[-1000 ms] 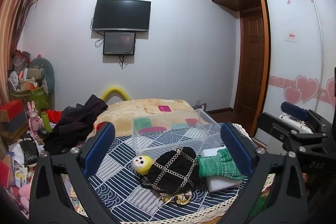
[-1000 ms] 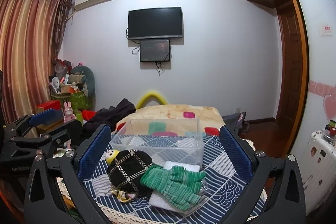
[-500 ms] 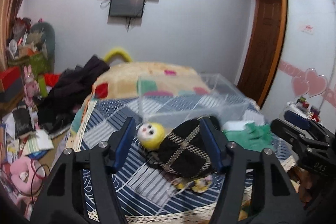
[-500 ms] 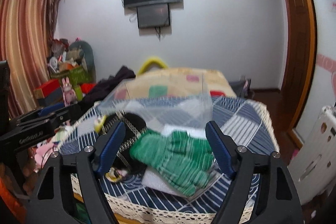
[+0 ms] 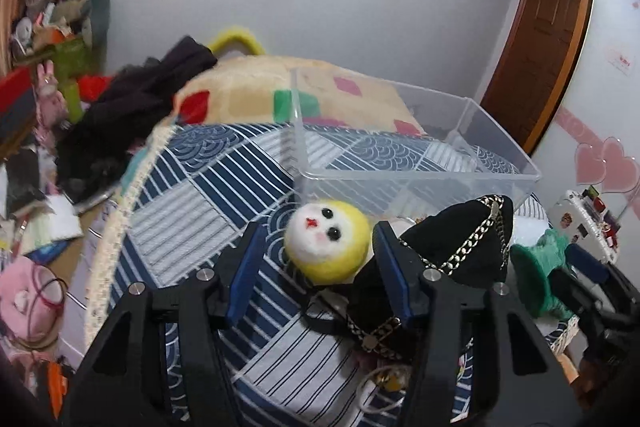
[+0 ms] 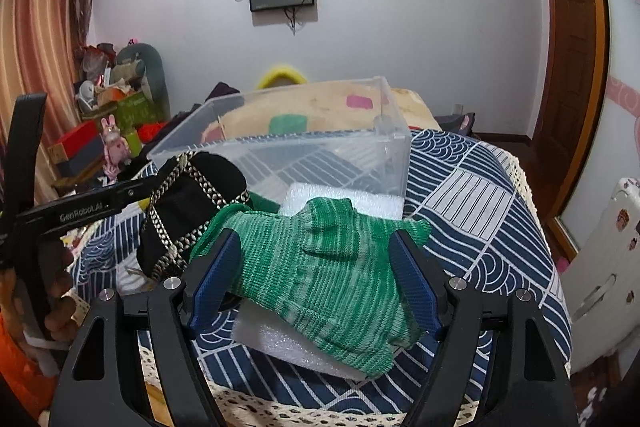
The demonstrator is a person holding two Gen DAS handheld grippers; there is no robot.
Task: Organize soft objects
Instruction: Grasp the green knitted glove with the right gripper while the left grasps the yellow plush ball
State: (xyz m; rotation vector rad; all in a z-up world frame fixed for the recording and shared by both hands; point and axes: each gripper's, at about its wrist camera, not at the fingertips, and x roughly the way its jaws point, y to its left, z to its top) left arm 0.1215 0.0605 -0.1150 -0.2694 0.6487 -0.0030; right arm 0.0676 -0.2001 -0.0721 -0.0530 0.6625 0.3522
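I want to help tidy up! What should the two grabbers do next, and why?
Probably squeeze shut. The left gripper has its open fingers around the doll, and the right gripper straddles the green glove. Neither looks gripped yet, and the clear box waits just behind.

Both claws, left [image 5: 320,259] and right [image 6: 314,273], agape

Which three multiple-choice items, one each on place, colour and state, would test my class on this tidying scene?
1. The green glove lies on:
A. a white foam sheet
B. the floor
C. the clear bin's floor

2. The doll's head has a rim coloured:
A. red
B. yellow
C. blue

3. The clear bin is:
A. lidded
B. tipped over
C. open-topped, nothing inside

Answers: 1 A, foam shows beneath the glove, between the right gripper's jaws. 2 B, yellow surrounds its white face, between the left gripper's jaws. 3 C, the quilt pattern shows through it.
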